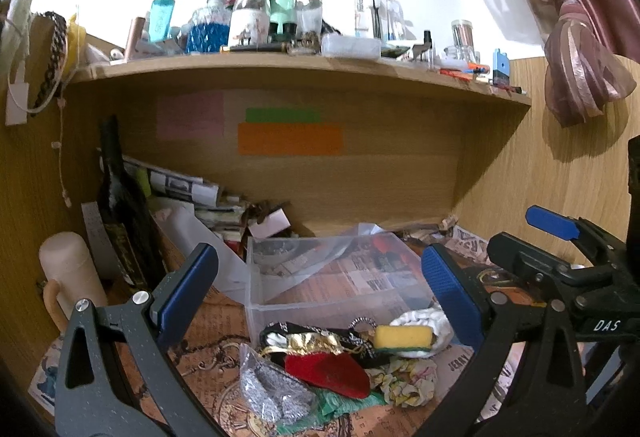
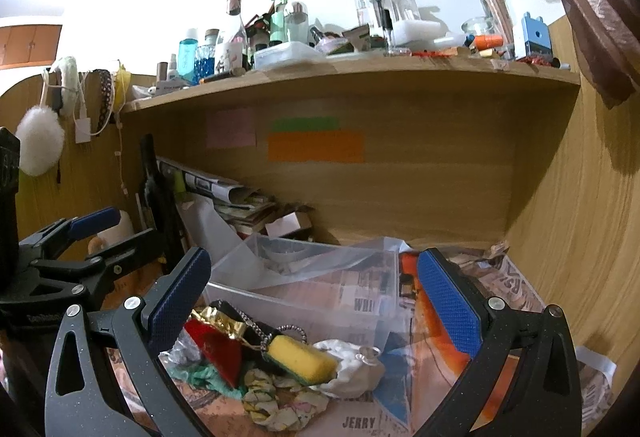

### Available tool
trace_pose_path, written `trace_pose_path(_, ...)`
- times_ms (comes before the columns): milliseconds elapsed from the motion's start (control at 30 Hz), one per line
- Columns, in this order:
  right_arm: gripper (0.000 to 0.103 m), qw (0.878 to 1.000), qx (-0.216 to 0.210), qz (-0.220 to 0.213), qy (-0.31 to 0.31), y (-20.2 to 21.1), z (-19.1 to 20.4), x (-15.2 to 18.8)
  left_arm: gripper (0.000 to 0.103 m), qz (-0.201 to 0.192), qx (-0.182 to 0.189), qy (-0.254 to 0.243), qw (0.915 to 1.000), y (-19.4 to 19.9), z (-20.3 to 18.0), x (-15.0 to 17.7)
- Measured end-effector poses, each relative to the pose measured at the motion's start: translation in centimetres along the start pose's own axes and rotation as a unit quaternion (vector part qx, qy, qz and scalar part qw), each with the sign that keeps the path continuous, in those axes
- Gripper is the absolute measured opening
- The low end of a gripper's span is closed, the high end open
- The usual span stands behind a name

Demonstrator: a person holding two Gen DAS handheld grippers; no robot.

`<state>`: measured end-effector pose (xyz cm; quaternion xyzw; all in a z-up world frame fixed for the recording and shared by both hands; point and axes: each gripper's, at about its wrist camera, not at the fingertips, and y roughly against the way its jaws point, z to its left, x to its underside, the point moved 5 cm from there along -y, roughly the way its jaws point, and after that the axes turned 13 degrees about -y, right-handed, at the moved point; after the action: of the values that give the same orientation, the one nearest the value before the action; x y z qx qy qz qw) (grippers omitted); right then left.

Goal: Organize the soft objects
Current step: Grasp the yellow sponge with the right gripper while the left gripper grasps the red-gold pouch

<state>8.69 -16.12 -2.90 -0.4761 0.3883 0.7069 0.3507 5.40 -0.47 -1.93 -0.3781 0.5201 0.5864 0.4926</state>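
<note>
A heap of soft things lies on the paper-covered desk in front of a clear plastic bin (image 1: 256,301) (image 2: 384,313). In it are a yellow sponge (image 1: 403,337) (image 2: 302,357), a red felt piece (image 1: 332,373) (image 2: 216,351), a silver mesh scrubber (image 1: 272,389), a white cloth (image 1: 424,321) (image 2: 356,367), a floral scrunchie (image 1: 408,381) (image 2: 276,397) and a green cloth (image 1: 340,405) (image 2: 192,373). My left gripper (image 1: 320,289) hangs open above the heap. My right gripper (image 2: 316,297) is open too, over the sponge, holding nothing; its body shows in the left wrist view at the right.
A dark wine bottle (image 1: 120,205) (image 2: 156,197) and a cream mug (image 1: 68,277) stand at the left. Stacked papers (image 1: 192,193) lie behind the bin. A shelf (image 1: 304,69) (image 2: 360,73) crowded with bottles overhangs the desk. A curtain (image 1: 576,57) hangs right.
</note>
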Motion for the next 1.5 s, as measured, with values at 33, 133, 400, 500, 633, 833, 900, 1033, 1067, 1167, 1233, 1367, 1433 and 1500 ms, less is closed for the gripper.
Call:
trace_pose_path(33,0.103,1.0,0.001,0.004,0.0,-0.1,-0.1,0.2,0.103,0.007,0.006,0.002,1.0,-0.3,0.0,0.3)
trace_pose_path(133,0.103,1.0,0.003,0.023,0.0,-0.8,-0.7,1.0,0.103,0.029,0.018,0.005,0.9994,-1.1,0.0,1.5)
trace_pose_path(400,0.096,0.996,0.011,0.089,-0.002,-2.6,-2.1,4.3,0.083,0.106,0.046,0.015,0.9932,-3.9,-0.5,5.7)
trace_pose_path(500,0.087,0.994,0.009,0.113,-0.003,-3.3,-2.5,5.4,0.078,0.129,0.054,0.026,0.9898,-4.7,-0.6,7.1)
trace_pose_path(633,0.077,0.99,-0.002,0.139,-0.005,-4.2,-2.4,6.6,0.068,0.156,0.068,0.041,0.9846,-5.8,-0.8,8.7)
trace_pose_path(833,0.062,0.986,-0.022,0.167,-0.006,-5.6,-1.9,7.9,0.067,0.177,0.075,0.043,0.9805,-7.1,-1.3,10.1)
trace_pose_path(900,0.058,0.984,-0.028,0.178,-0.007,-6.1,-1.8,8.3,0.067,0.185,0.075,0.047,0.9787,-7.6,-1.2,10.5)
trace_pose_path(1033,0.056,0.979,-0.026,0.201,-0.006,-7.4,-1.7,9.3,0.066,0.2,0.073,0.055,0.9756,-8.5,-1.0,11.5)
trace_pose_path(1067,0.056,0.978,-0.023,0.208,-0.004,-7.7,-1.8,9.6,0.065,0.2,0.074,0.055,0.9754,-8.6,-1.0,11.6)
trace_pose_path(1167,0.048,0.976,-0.015,0.219,0.002,-8.3,-1.9,10.2,0.054,0.2,0.081,0.056,0.9748,-8.9,-1.1,11.8)
trace_pose_path(1233,0.043,0.975,-0.014,0.222,0.0,-8.5,-2.0,10.3,0.044,0.202,0.088,0.057,0.9738,-9.1,-1.2,11.9)
trace_pose_path(1367,0.038,0.976,-0.014,0.216,0.0,-8.4,-2.1,10.0,0.037,0.197,0.087,0.056,0.975,-9.0,-1.1,11.8)
trace_pose_path(1433,0.036,0.977,-0.014,0.214,0.002,-8.3,-2.1,10.0,0.031,0.192,0.089,0.057,0.9756,-8.8,-1.0,11.6)
trace_pose_path(1500,0.035,0.978,-0.017,0.21,0.001,-8.1,-2.0,9.7,0.027,0.187,0.092,0.059,0.9763,-8.5,-0.9,11.2)
